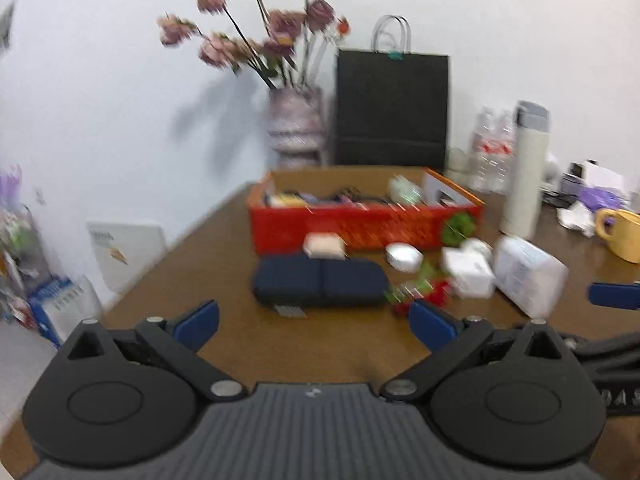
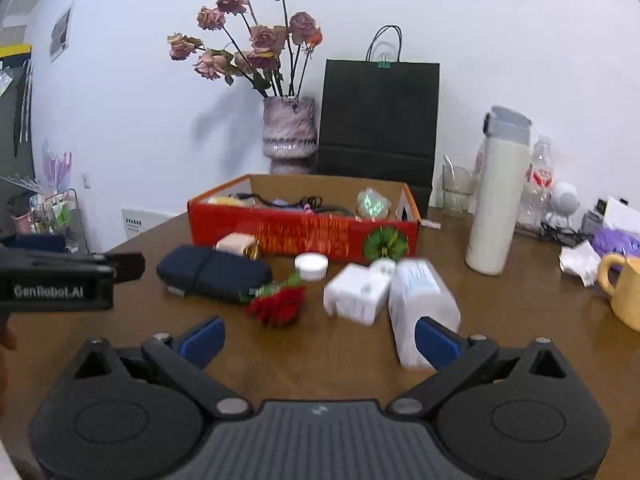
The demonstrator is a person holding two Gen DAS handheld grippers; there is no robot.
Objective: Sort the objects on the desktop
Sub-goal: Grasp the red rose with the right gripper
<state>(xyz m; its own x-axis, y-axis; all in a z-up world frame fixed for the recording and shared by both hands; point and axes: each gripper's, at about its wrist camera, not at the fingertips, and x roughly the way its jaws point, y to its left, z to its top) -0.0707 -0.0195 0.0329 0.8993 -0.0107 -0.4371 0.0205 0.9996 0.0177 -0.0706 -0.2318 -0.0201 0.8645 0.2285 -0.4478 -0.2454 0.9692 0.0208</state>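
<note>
**Loose items wait in front of the red box**

The red box (image 2: pixel 304 236) at mid-table already holds several things, so sorting looks partly done. Still out, just near of it: a navy pouch (image 2: pixel 214 272), red flower (image 2: pixel 280 306), white jar (image 2: pixel 311 266), white cube (image 2: pixel 356 294) and tissue pack (image 2: pixel 420 304). Both the left gripper (image 1: pixel 314 326) and right gripper (image 2: pixel 318 342) gape wide and empty, short of the pile.

The desk (image 2: pixel 340 360) is showing a smooth brown wood-look top with a dull sheen. The red box (image 2: pixel 304 236) is looking like printed cardboard, raw brown inside. The dark blue pouch (image 2: pixel 212 272) is appearing as matt cloth. The black bag (image 2: pixel 378 116) is looking like matt paper. The yellow mug (image 2: pixel 626 292) is shining like glazed ceramic.
</note>
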